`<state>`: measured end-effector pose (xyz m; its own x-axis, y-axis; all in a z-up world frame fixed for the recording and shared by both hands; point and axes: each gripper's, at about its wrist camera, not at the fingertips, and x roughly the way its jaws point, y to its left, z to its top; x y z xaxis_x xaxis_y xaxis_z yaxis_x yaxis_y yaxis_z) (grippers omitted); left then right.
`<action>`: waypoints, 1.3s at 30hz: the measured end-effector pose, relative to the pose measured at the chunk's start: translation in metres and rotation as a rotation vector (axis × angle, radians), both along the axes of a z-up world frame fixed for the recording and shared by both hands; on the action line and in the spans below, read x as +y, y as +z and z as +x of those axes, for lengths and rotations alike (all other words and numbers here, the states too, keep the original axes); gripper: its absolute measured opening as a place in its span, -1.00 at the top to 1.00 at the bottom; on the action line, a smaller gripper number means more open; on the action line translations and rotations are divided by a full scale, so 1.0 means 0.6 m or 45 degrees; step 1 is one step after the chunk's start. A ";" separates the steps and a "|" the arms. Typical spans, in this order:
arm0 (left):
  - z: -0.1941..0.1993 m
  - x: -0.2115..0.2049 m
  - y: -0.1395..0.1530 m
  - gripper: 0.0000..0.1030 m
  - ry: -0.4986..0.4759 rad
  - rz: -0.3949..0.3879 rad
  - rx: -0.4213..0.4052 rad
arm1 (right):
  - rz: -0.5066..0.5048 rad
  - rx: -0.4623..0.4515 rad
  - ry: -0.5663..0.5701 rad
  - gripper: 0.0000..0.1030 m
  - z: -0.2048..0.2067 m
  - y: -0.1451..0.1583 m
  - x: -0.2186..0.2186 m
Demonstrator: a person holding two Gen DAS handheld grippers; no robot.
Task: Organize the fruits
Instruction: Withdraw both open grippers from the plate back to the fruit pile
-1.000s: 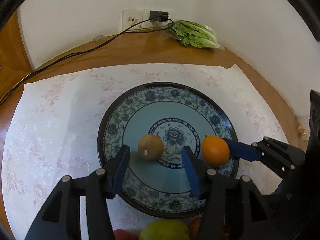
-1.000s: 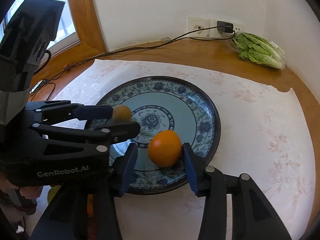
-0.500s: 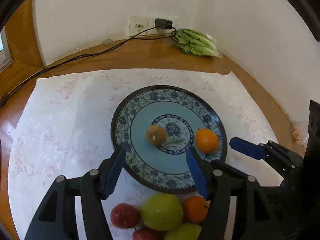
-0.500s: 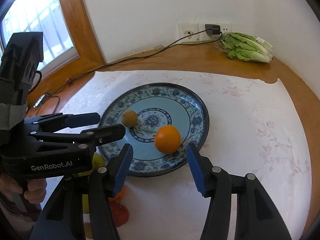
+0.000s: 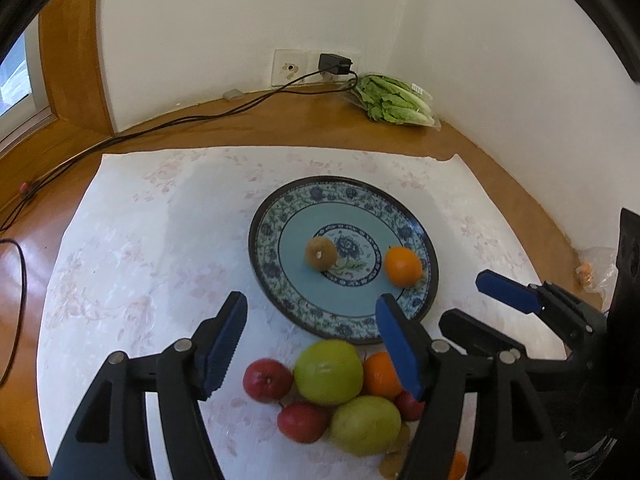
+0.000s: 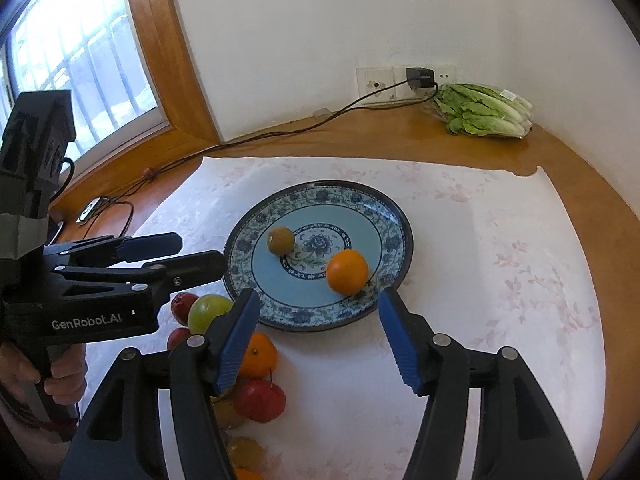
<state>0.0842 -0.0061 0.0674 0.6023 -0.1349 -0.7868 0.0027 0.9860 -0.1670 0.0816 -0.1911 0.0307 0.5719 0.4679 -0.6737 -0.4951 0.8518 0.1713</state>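
Note:
A blue patterned plate (image 5: pixel 280 216) (image 6: pixel 396 220) sits on a white floral cloth. On it lie a brown kiwi (image 5: pixel 321 253) (image 6: pixel 281 240) and an orange (image 5: pixel 403 266) (image 6: pixel 347 272). A heap of loose fruit lies in front of the plate: a green apple (image 5: pixel 328 372) (image 6: pixel 208 312), a pear (image 5: pixel 365 425), red apples (image 5: pixel 267 379) (image 6: pixel 260 400) and an orange (image 5: pixel 380 374) (image 6: pixel 258 356). My left gripper (image 5: pixel 312 344) is open and empty above the heap. My right gripper (image 6: pixel 318 336) is open and empty, just in front of the plate.
A bag of lettuce (image 5: pixel 394 100) (image 6: pixel 484 110) lies in the far corner by the wall sockets (image 5: pixel 312 66). A black cable (image 5: pixel 160 128) runs along the wooden tabletop. A window (image 6: pixel 72 60) stands at the left. A small plastic bag (image 5: pixel 596 264) lies at the right edge.
Both grippers have let go of the kiwi and the orange on the plate and pulled back and up. The heap of loose fruit has come into view.

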 end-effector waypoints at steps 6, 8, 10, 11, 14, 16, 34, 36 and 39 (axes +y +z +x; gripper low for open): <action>-0.022 -0.001 -0.007 -0.37 0.009 -0.010 0.021 | -0.009 0.020 -0.014 -0.24 -0.016 -0.004 -0.011; -0.029 -0.001 -0.011 -0.37 0.009 -0.006 0.031 | -0.005 0.029 -0.016 -0.24 -0.022 -0.009 -0.016; -0.035 -0.002 -0.014 -0.37 0.006 0.003 0.041 | 0.006 0.045 -0.025 -0.24 -0.025 -0.013 -0.021; -0.038 -0.001 -0.015 -0.37 0.005 0.006 0.042 | 0.017 0.055 -0.025 -0.24 -0.027 -0.015 -0.024; -0.052 0.002 -0.017 -0.38 0.010 0.015 0.041 | 0.034 0.075 -0.021 -0.24 -0.033 -0.020 -0.027; -0.061 0.005 -0.018 -0.38 0.015 0.016 0.039 | 0.037 0.082 -0.015 -0.24 -0.038 -0.023 -0.028; -0.097 0.049 -0.045 -0.38 0.073 0.024 0.067 | -0.013 0.124 0.098 -0.03 -0.068 -0.048 0.000; -0.098 0.050 -0.048 -0.38 0.073 0.023 0.072 | -0.018 0.130 0.110 0.04 -0.069 -0.051 0.004; -0.102 0.052 -0.054 -0.39 0.065 0.022 0.083 | -0.046 0.132 0.123 0.20 -0.070 -0.057 0.011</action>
<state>0.0230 0.0249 0.0349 0.5557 -0.0912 -0.8264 -0.0580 0.9873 -0.1480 0.0394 -0.1844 -0.0032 0.4518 0.4919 -0.7442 -0.5566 0.8074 0.1958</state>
